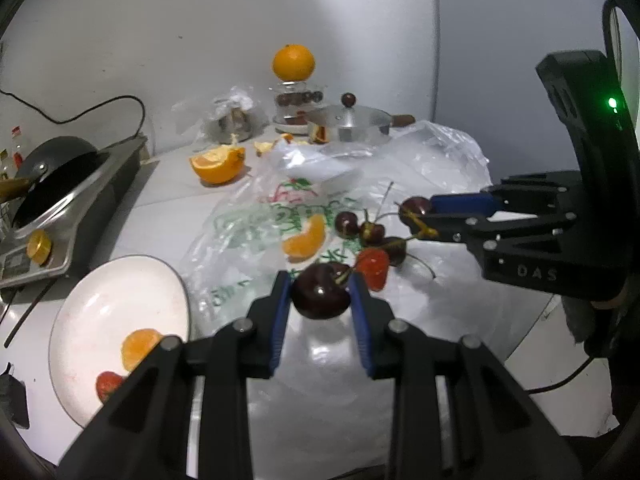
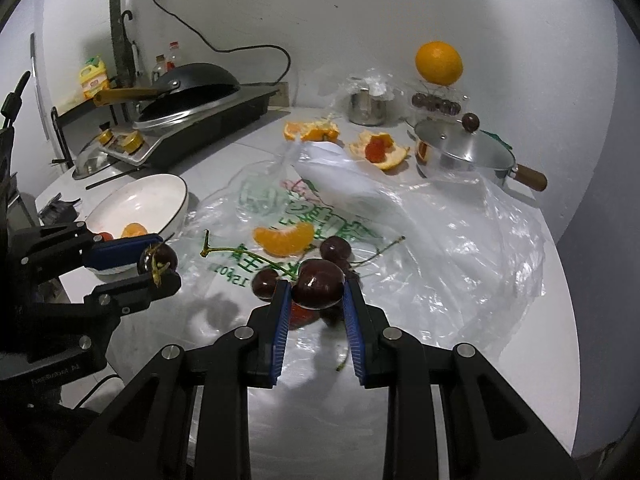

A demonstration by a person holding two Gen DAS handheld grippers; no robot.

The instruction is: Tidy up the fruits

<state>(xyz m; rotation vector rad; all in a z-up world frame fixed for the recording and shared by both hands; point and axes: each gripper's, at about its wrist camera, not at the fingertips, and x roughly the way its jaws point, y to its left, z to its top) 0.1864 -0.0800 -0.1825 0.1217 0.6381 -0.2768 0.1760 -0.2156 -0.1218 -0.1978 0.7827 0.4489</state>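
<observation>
Both tools are clenched on fruit: the left tool (image 1: 320, 280) grips a dark cherry (image 1: 320, 296) between its blue pads at the lower middle of the left wrist view, and the right tool (image 2: 316, 286) grips a second cherry (image 2: 319, 284) the same way at the middle of the right wrist view. Each tool also shows from the side in the other camera, at the right edge of the left view and the lower left of the right view, its cherry pinched at the tips. Just beyond the left tool lies a strawberry (image 1: 374, 270) beside a cluster of loose cherries (image 1: 362, 230) with stems, and an orange segment (image 1: 306, 240) sits near them, all on a clear plastic bag (image 1: 420, 168) printed in green that covers the middle of the table (image 1: 160, 216). At the lower left of the left view a white plate (image 1: 112, 300) holds another orange segment and a strawberry. Farther back, a cut orange half (image 1: 218, 164) lies on the table, a lidded metal pot (image 1: 352, 122) stands behind the bag, and a whole orange (image 1: 293, 62) rests atop a clear container at the wall. A black pan (image 1: 52, 172) sits on a stove at the left edge.
</observation>
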